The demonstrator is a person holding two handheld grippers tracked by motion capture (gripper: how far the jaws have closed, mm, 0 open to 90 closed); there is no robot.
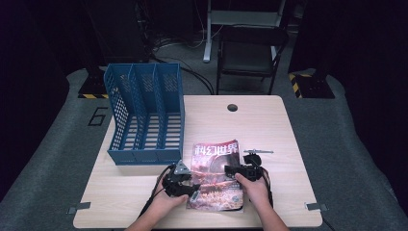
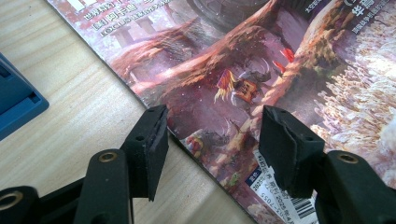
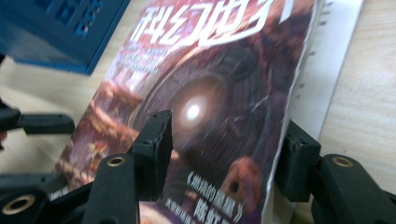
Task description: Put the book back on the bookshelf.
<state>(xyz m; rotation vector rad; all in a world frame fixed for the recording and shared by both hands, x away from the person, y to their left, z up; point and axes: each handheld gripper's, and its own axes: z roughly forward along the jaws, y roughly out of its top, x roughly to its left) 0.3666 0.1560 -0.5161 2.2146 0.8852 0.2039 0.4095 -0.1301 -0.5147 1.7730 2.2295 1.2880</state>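
At the table's near edge, six o'clock, the magazine (image 1: 215, 175) lies flat. My left claw (image 2: 212, 135) and right claw (image 3: 229, 149) straddle its side edges, jaws half open, gripping nothing. Filing into the rack (image 1: 144, 115) at ten o'clock remains.

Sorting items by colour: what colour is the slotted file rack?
Blue, seen best in the high view: the file rack.

A dark lab or studio: a lone lit table (image 1: 269, 125), cabled floor, equipment stands behind.
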